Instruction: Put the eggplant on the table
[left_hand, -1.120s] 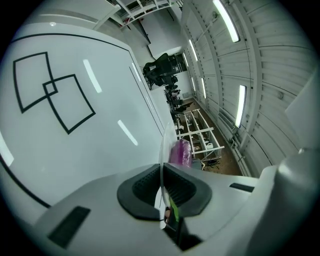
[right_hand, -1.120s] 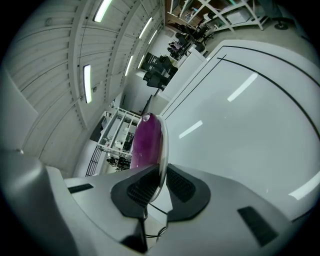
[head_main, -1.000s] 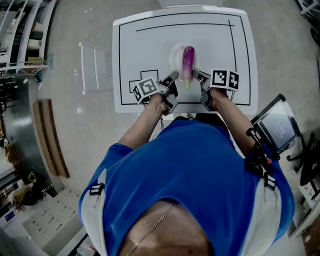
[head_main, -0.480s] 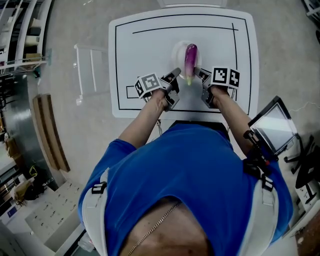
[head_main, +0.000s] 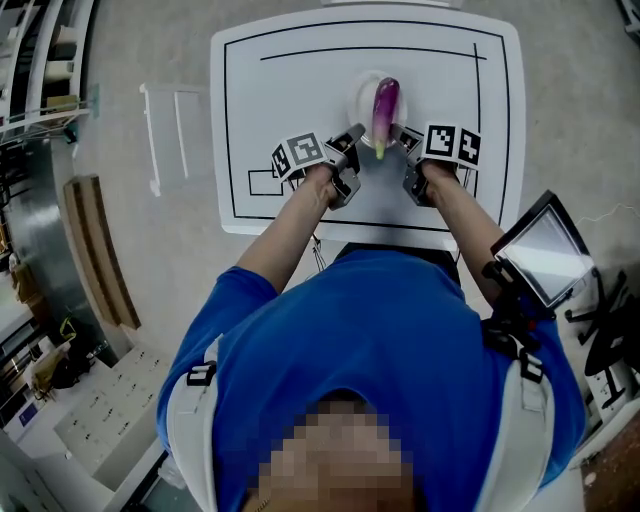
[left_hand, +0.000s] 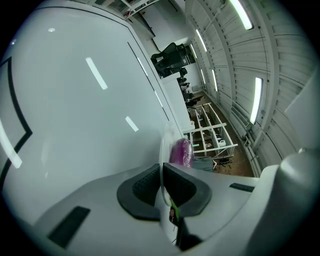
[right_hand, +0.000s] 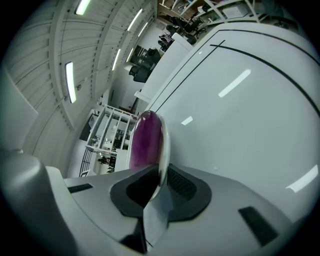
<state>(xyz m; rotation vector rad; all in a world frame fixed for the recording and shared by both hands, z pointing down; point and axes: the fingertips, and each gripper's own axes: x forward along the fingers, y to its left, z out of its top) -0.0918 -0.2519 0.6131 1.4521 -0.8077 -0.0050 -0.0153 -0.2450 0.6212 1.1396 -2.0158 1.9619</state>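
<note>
The left gripper (head_main: 354, 137) and the right gripper (head_main: 403, 139) each pinch the plate (head_main: 362, 98) by its rim from opposite sides, so the eggplant (head_main: 384, 104) lies steady on it.

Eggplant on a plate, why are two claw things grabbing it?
A person is holding a gripper in each hand. The left gripper and the right gripper each have their jaws shut on the rim of a white plate, one on each side. A purple eggplant lies on the plate, above the white table. I cannot tell whether the plate is resting on the table or held just off it. The eggplant is not yet on the table itself.
</note>
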